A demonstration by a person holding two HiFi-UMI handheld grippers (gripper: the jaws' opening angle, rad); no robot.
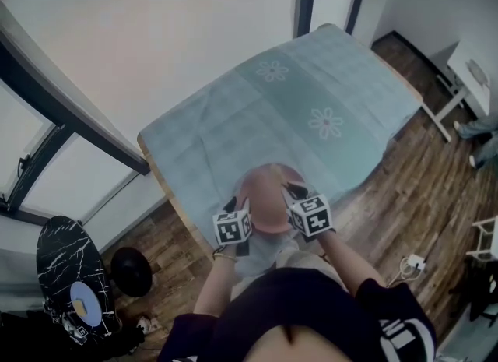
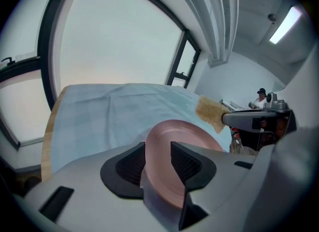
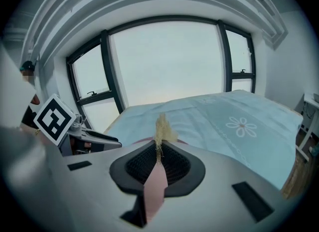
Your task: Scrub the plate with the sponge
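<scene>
A pink plate (image 1: 268, 197) sits at the near edge of the table, over the blue cloth (image 1: 311, 96). My left gripper (image 1: 233, 202) is at the plate's left rim. In the left gripper view the plate (image 2: 182, 133) runs between the jaws of my left gripper (image 2: 158, 161), which stand wide apart and open around the rim. My right gripper (image 1: 292, 191) is at the plate's right side, shut on a thin yellow sponge (image 3: 162, 128) that sticks out past the pads of the right gripper (image 3: 158, 158). From the left the sponge (image 2: 209, 111) hangs just above the plate's far rim.
The cloth has flower prints (image 1: 325, 122) and covers most of the table. A white side table (image 1: 471, 72) stands at the right on the wood floor, a black stool (image 1: 131, 271) at the lower left. Large windows (image 3: 169, 61) lie beyond the table. A person (image 2: 259, 96) is far off.
</scene>
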